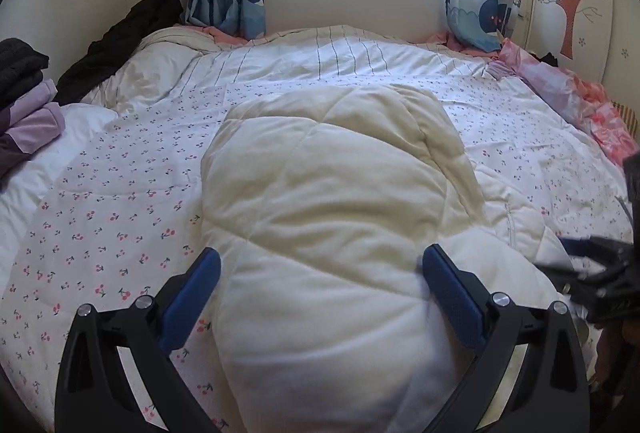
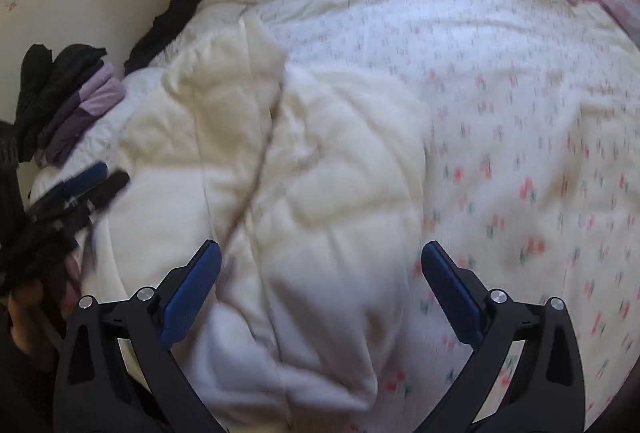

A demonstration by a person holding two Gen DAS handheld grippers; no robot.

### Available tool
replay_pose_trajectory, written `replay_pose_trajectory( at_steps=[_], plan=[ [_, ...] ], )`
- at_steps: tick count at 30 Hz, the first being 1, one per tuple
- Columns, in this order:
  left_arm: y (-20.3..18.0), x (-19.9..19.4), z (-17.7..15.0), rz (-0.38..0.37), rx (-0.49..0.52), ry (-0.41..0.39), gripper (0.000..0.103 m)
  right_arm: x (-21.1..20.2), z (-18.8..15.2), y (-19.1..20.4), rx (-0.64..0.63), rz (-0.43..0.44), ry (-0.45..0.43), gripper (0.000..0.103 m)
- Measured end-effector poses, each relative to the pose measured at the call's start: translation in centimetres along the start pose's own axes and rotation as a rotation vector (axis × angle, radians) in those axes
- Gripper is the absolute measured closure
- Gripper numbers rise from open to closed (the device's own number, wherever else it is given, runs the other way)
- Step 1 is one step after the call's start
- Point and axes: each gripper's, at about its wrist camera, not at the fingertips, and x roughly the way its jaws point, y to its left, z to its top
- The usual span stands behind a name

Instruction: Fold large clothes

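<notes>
A bed fills both views, covered by a white cherry-print duvet (image 1: pixel 120 193). At the far left, against the wall, sits a stack of folded clothes (image 1: pixel 24 93) in black and lilac, with a dark garment (image 1: pixel 120 29) slumped behind it. In the middle lies the task's thing — a cream quilted padded garment (image 1: pixel 328 185), already doubled into a thick, puffy bundle running lengthwise away from the viewer.

The left claw (image 1: pixel 320 273) hovers over the bundle's near end, its blue pads spread wide on either side of the padding and holding nothing. The right claw (image 2: pixel 320 261) is likewise spread wide and empty, above the bundle's right half; its view is smeared by motion, so fine detail is lost. At the far right, pink floral bedding (image 1: pixel 568 101) is bunched along the wall.

Judging from this, one fold looks done and both claws are between grips. The next move likely calls for closing on the near edge at two corners and carrying it over toward the far end — firmly, since the filling looks springy and may unfold.
</notes>
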Motion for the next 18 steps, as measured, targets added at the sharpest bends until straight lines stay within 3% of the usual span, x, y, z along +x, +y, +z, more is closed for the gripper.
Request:
replay_pose_trajectory(
  at_steps=[3, 7, 9, 12, 14, 18],
  plan=[
    [0.0, -0.8, -0.3, -0.002, 0.009, 0.004, 0.006, 1.2, -1.6, -1.1, 0.053, 0.044, 0.082, 0.006],
    [2.3, -2.3, -0.7, -0.006, -0.049, -0.010, 0.006, 0.2, -1.1, -1.1, 0.076, 0.102, -0.003, 0.006],
    [4.8, -2.1, -1.1, -0.081, -0.150, 0.021, 0.006, 1.0, -0.9, -0.7, 0.083, 0.122, 0.023, 0.006],
    [9.3, 1.8, -3.0, -0.326, -0.426, 0.194, 0.006, 3.1, -1.0, -0.1, 0.085, 0.136, 0.083, 0.006],
    [9.2, 4.0, -3.8, -0.439, -0.461, 0.255, 0.006, 4.0, -1.0, 0.4, 0.089, 0.137, 0.087, 0.006],
    [7.6, 4.1, -1.4, -0.460, -0.361, 0.269, 0.006, 5.1, 0.1, 1.3, 0.122, 0.193, 0.080, 0.006]
  ],
)
